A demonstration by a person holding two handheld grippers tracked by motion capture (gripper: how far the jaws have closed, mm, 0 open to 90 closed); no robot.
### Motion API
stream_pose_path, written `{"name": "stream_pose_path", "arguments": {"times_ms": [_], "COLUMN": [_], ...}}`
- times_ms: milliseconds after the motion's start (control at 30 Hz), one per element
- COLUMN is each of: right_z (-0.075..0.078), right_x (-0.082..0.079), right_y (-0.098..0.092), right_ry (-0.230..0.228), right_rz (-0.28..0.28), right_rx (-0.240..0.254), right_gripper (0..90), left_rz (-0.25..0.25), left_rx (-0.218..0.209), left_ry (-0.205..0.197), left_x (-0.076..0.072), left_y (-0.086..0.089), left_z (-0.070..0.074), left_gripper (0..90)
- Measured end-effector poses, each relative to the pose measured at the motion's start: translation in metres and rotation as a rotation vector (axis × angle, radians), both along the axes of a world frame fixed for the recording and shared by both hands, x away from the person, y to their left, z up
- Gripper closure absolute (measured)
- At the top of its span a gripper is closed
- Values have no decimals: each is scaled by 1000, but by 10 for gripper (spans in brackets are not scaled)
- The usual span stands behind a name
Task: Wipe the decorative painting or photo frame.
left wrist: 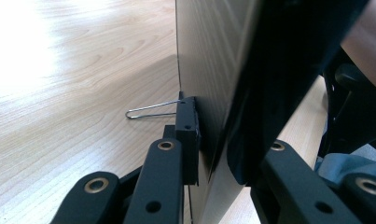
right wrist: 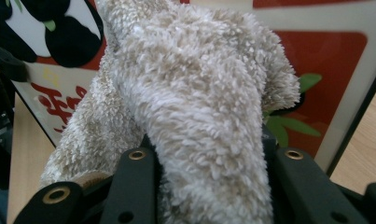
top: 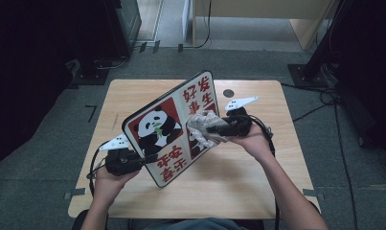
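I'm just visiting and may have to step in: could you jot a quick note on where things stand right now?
Left hand-held gripper: shut on the lower edge of the panda picture board, holding it tilted up off the table.
Right hand-held gripper: shut on a fluffy beige cloth, which is against the board's printed face, right of the panda.
Done: board lifted and held, cloth in hand at the board.
Left: probably wiping the rest of the face, then setting both down.

The cloth [top: 206,128] lies against the board [top: 169,127] above the table [top: 133,96].
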State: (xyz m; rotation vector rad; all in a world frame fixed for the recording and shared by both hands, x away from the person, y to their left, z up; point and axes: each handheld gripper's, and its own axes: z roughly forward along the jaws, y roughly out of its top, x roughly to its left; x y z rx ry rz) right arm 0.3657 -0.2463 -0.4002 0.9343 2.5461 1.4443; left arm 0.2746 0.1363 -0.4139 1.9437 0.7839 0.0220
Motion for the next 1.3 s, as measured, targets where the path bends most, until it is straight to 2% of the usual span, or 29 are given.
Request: {"name": "stream_pose_path", "arguments": {"times_ms": [67,133,267,600,733,1000,1167,1300], "right_z": [-5,-10,-19,-38,-47,-58,-70,-80], "right_x": [-1,-2,-3,-7,-8,-11,-16,-17], "right_y": [-1,-2,-3,-7,-9,-9,-8,-7], "right_ry": [17,7,31,46,72,89,122,136], "right_rz": [0,-1,-3,-2,0,6,13,20], "right_rx": [-7,-5,-16,-13,-15,-42,-93,-92], "right_gripper": [644,644,644,644,644,644,644,644], "left_rz": [0,-1,2,0,3,1,1,2], "left_rx": [0,-1,-1,-8,-15,-12,-13,-12], "left_ry": [0,0,1,-1,3,-1,1,0], "left_x": [0,1,1,4,4,4,4,4], "left_y": [0,-1,-1,-2,-3,-3,-3,-3], "left_z": [0,0,0,-1,-1,-1,-1,-1], "left_gripper": [783,783,784,784,784,783,782,781]}}
